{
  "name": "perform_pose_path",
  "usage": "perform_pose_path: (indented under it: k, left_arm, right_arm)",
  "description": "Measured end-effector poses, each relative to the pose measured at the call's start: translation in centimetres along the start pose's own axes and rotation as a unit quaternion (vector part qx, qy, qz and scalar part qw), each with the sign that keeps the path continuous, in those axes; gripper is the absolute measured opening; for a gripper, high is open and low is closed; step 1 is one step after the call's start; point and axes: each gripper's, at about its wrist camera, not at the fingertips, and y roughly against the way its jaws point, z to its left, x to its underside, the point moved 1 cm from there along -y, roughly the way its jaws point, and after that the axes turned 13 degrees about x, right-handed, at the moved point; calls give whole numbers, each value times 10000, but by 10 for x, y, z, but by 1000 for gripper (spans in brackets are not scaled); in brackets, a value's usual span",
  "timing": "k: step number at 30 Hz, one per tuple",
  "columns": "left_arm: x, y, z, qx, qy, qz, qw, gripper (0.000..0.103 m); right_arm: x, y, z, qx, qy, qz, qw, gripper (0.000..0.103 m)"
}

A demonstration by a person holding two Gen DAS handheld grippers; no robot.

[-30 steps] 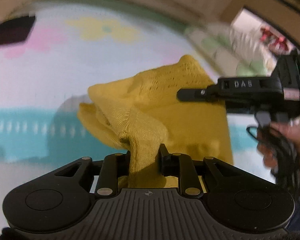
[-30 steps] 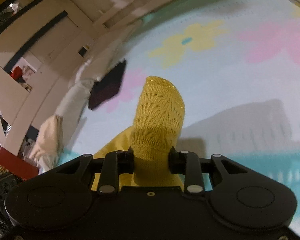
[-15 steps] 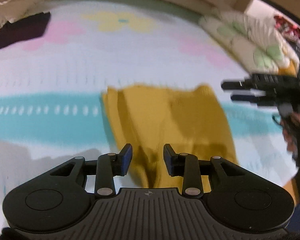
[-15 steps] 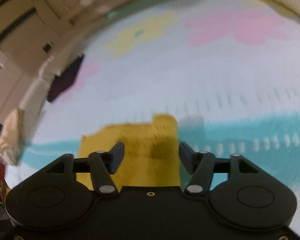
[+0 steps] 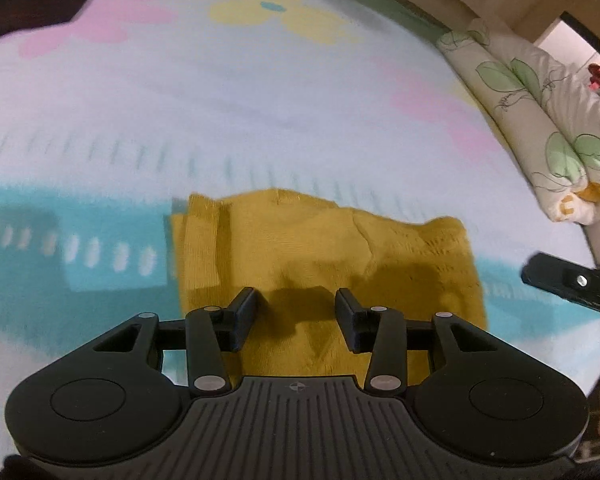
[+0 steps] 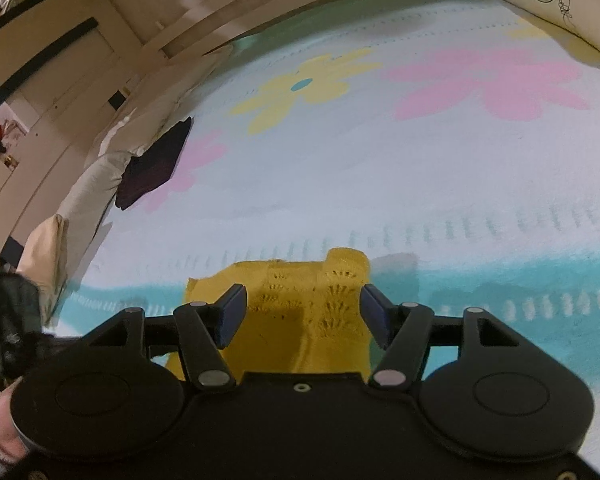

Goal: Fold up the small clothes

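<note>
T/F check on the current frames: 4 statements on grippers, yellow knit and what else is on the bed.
1. Both grippers are open. True: left gripper and right gripper stand apart, holding nothing.
2. The yellow knit garment hangs in the air. False: it lies on the floral bedspread.
3. A dark cloth lies near the bed's far edge. True.
4. The leaf-print pillow sits on the yellow garment. False: it lies apart, at the bed's edge.

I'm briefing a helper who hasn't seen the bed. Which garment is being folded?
On the pale flowered bedspread, look where its teal stripe crosses. There lies the mustard-yellow knit, flat. The only other garment nearby, the dark cloth, sits far off by the pillows.
</note>
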Motion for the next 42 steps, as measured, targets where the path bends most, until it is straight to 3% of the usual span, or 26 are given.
perform_pose_path:
  k: [3,4,5,6,9,12,13,19,20,23,24,32,34,36,38,42]
  left_arm:
    - [1,1,-3,-11,-60,-57,10000,40]
    - [2,2,-5,-19,-89,-105,9999,34]
    - [2,5,-6,-15,-140,-175,9997,12]
    - [4,8,-7,-31,-206,-236,9995,3]
    - [7,22,-10,-178,-344,-558,9977,0]
    - [8,39,-5,-761,-633,-854,9914,0]
    - [6,40,0,-790,-625,-837,9914,0]
    - [-2,48,20,-251,37,-892,9957,5]
    - [-5,47,19,-9,159,-800,9967,11]
    - [-6,37,14,293,300,-527,9977,46]
    - [-5,32,13,261,285,-441,9983,47]
    - [-1,4,13,160,362,-265,9989,45]
    - [-1,4,15,120,486,-351,9981,38]
    - [-1,5,17,85,544,-377,9978,18]
    - [0,10,16,129,446,-440,9980,10]
    - [7,27,4,-167,145,-806,9965,8]
  right_arm:
    - [2,2,-11,21,-60,38,10000,68]
    - [3,3,-14,19,-90,48,9999,68]
    - [3,2,-17,16,-123,62,9999,68]
    - [4,1,-19,18,-147,79,9999,68]
    - [6,0,-23,38,-190,123,9997,68]
    - [7,-1,-29,71,-232,172,9996,68]
    - [8,-2,-30,91,-230,177,9995,68]
    - [12,-12,-34,260,-126,331,9990,68]
    - [13,-14,-33,306,-71,347,9989,68]
    - [12,-17,-32,277,-75,394,9988,68]
    - [11,-17,-32,254,-83,393,9989,68]
    - [11,-15,-31,206,-36,382,9991,68]
    - [11,-15,-32,200,-46,389,9990,68]
    - [10,-15,-33,207,-51,392,9990,68]
    - [10,-14,-34,217,-70,394,9990,68]
    - [10,-16,-36,235,-119,409,9988,68]
